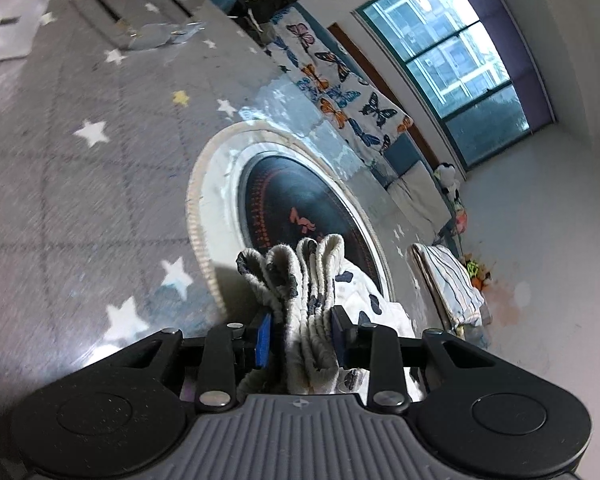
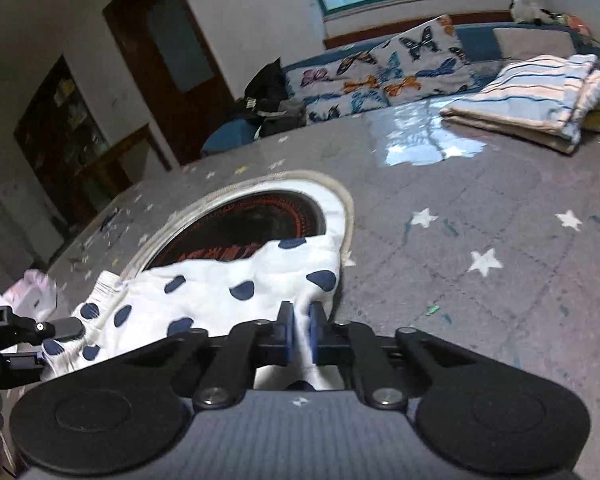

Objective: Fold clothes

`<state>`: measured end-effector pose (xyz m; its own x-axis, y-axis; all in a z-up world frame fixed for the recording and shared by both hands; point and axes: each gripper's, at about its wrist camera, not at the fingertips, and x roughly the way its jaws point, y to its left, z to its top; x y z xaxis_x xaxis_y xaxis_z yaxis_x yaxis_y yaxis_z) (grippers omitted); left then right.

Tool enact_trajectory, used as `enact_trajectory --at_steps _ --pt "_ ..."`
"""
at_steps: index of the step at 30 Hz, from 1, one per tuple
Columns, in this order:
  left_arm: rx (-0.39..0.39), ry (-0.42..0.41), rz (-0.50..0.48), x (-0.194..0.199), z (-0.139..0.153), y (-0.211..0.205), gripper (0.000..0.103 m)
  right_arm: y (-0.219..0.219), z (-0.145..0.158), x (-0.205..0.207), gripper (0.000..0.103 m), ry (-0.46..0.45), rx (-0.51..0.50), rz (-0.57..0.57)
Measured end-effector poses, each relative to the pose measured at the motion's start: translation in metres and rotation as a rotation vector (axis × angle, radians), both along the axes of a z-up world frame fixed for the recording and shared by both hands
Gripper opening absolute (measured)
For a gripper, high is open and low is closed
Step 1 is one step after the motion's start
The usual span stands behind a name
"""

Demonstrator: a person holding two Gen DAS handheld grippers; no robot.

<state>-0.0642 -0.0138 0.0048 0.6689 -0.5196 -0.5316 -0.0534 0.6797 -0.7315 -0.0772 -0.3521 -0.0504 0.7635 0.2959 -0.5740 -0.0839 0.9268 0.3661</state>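
Spotted garment (image 2: 220,292) beside open tabletop (image 2: 480,208)

**Inspector:** Right wrist view: star-patterned table cover (image 2: 480,208) lies bare from one to three o'clock of the right gripper (image 2: 299,330). Passage open there.

**Clerk:** Obstructions?

**Inspector:** Folded striped cloth (image 2: 540,92) far off at one o'clock. Round heater plate (image 2: 240,232) at eleven o'clock, partly draped by the spotted garment (image 2: 220,292). The left gripper (image 2: 60,330) blocks nine o'clock, touching that garment.

No legible text anywhere.
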Motion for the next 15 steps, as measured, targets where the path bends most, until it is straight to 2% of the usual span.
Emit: enact_trajectory --at_steps 7,15 --pt "0.033 -0.043 -0.091 0.02 0.015 -0.031 0.031 -0.017 0.024 -0.026 0.004 -0.09 -0.03 -0.092" --pt "0.065 -0.08 -0.249 0.049 0.028 -0.1 0.03 -0.063 0.046 -0.05 0.004 -0.125 -0.106 -0.262"
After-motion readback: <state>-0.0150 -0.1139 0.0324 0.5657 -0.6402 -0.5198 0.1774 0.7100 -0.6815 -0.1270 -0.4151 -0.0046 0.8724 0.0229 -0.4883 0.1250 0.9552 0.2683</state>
